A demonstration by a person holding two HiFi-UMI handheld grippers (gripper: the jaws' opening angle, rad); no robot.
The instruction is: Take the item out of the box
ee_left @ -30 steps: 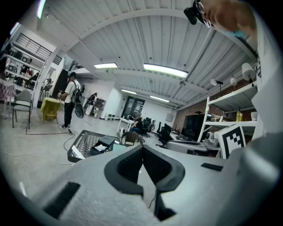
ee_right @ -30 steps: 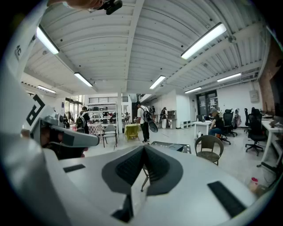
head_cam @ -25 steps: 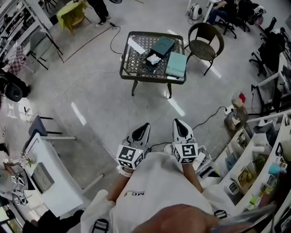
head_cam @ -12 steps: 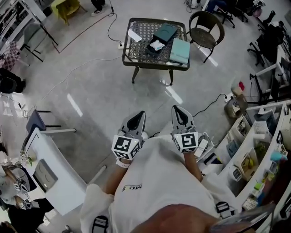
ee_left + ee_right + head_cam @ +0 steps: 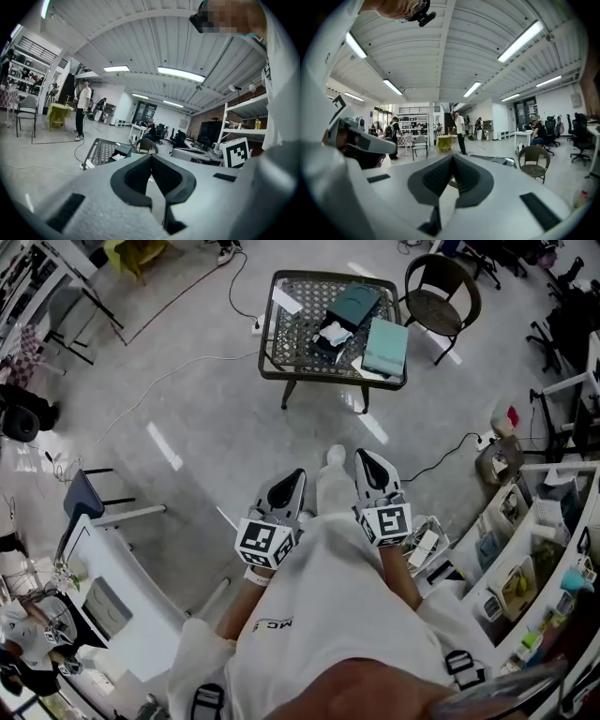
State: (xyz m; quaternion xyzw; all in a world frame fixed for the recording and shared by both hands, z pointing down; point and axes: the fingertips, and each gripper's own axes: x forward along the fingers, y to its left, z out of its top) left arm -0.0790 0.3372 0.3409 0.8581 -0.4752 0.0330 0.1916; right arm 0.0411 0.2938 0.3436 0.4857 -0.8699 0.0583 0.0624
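Note:
Far ahead stands a black mesh table [image 5: 292, 334]. On it lies an open dark box [image 5: 330, 341] with a white item [image 5: 335, 332] inside, a teal lid [image 5: 355, 304] behind it and a light teal box [image 5: 385, 346] to its right. My left gripper [image 5: 297, 475] and right gripper [image 5: 367, 458] are held close to the body, well short of the table. Both are shut with nothing between the jaws. The left gripper view shows its closed jaw tips [image 5: 151, 157] with the table [image 5: 99, 152] and box [image 5: 123, 150] small beyond. In the right gripper view the jaws [image 5: 453, 157] also meet.
A round dark chair [image 5: 441, 296] stands right of the table. Cables [image 5: 187, 371] run over the grey floor. A white desk [image 5: 122, 596] is at my left, shelving [image 5: 548, 549] at my right. A person [image 5: 83, 108] stands far off.
The table and box have drawn somewhat closer and shifted right in the head view. A shoe now shows between the grippers. Both grippers stay shut near the body.

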